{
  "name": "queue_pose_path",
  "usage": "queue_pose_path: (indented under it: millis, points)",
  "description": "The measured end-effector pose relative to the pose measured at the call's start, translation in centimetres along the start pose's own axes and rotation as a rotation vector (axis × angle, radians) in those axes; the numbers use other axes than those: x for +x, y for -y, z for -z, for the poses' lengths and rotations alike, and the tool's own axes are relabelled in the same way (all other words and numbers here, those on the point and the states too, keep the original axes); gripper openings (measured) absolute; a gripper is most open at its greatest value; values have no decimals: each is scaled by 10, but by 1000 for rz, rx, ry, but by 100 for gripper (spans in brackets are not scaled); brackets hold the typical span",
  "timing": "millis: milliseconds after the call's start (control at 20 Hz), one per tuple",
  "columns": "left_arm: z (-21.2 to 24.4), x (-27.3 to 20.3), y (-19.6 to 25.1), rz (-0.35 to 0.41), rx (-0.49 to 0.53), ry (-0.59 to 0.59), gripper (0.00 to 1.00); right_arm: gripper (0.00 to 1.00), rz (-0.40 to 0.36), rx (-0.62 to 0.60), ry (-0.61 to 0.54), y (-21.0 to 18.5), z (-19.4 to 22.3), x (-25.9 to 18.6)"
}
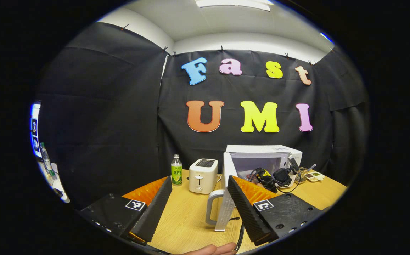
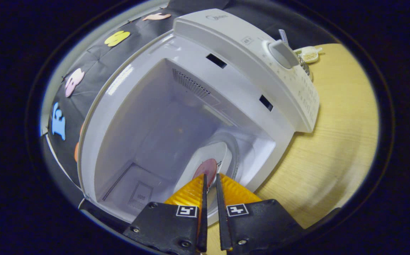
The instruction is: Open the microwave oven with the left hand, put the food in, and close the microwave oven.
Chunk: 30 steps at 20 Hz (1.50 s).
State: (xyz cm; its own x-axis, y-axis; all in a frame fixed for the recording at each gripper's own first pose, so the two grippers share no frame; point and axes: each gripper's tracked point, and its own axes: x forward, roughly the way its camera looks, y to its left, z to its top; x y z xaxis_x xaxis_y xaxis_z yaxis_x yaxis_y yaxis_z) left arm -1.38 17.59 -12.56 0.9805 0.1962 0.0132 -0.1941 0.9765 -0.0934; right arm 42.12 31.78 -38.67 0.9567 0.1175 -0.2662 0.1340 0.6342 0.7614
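Observation:
The white microwave [image 1: 263, 150] stands at the back of the wooden table with its door [image 1: 226, 205] swung open toward me. My left gripper [image 1: 200, 180] is open and holds nothing, a short way in front of the door. In the right gripper view the microwave cavity [image 2: 162, 117] gapes wide. A white plate [image 2: 212, 154] carrying a reddish-brown piece of food [image 2: 206, 168] lies over the glass turntable inside. My right gripper [image 2: 210, 181] is shut on the plate's near rim. That right gripper [image 1: 272, 177] also shows at the oven's mouth in the left gripper view.
A white toaster [image 1: 203, 175] and a green-labelled bottle [image 1: 176, 170] stand left of the microwave. A small tray of food bits [image 1: 313, 175] sits to its right. The control panel with its dial [image 2: 282, 53] flanks the cavity. Bare wooden table [image 2: 332, 141] lies alongside.

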Motion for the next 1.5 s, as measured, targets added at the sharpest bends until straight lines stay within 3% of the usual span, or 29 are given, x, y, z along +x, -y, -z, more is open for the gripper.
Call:
queue_pose_path:
  millis: [50,100,150,250,300,350,400,450,550,600,650,850,900,950,1000,1050,1100,1150,1200,1250,1300,1400,1450,1500]
  points:
    - [1,0,-2,-3,-1,-3,95,20,-13,-41,11,-3,-2,-5]
    - [1,0,-3,-6,-3,1,95,12,-40,-76,18,-8,-4,-8]
    - [2,-1,-8,-16,-9,1,95,36,-54,-121,16,-11,-5,-15]
    - [10,-1,-10,-20,-9,-18,95,44,-98,-218,29,-20,-9,-29]
    - [15,-1,-13,-27,-7,-32,95,42,-114,-274,33,-22,-10,-36]
    - [18,0,-18,-35,-4,-41,95,81,-135,-319,41,-25,-14,-44]
    - [20,-1,-22,-44,-2,-46,95,80,-154,-351,47,-27,-18,-53]
    - [21,-2,-27,-55,-3,-50,95,99,-167,-381,50,-29,-24,-62]
    - [24,-3,-35,-68,-18,-53,95,99,-201,-426,66,-33,-42,-83]
    - [26,-3,-38,-73,-30,-54,94,89,-216,-450,73,-34,-53,-94]
    - [27,-2,-40,-73,-39,-53,83,99,-226,-484,75,-33,-62,-106]
    - [32,1,-50,-75,-62,-37,79,100,-264,-644,100,-31,-110,-159]
    - [35,1,-48,-59,-70,-42,75,91,-286,-669,123,-33,-125,-174]
    - [40,2,-47,-55,-75,-54,69,91,-296,-692,141,-30,-138,-191]
    - [44,6,-50,-65,-71,-58,74,91,-300,-711,157,-27,-153,-207]
    - [46,8,-46,-44,-56,-66,73,100,-304,-730,161,-24,-164,-223]
    - [52,9,-44,-33,-44,-79,61,90,-316,-750,171,-23,-176,-239]
    - [55,13,-43,-27,-32,-83,50,100,-325,-761,182,-22,-187,-253]
    - [57,16,-42,-21,-29,-87,27,91,-341,-773,198,-22,-199,-269]
    - [59,19,-42,-20,-42,-88,36,91,-356,-788,214,-24,-210,-283]
    - [59,22,-43,-25,-60,-81,4,100,-364,-806,237,-23,-222,-297]
    - [69,34,-38,-7,-84,-88,0,100,-374,-831,267,-19,-245,-323]
    - [76,38,-40,-7,-88,-102,0,91,-375,-838,268,-15,-253,-335]
    - [86,44,-38,1,-90,-126,0,100,-372,-847,260,-9,-260,-345]
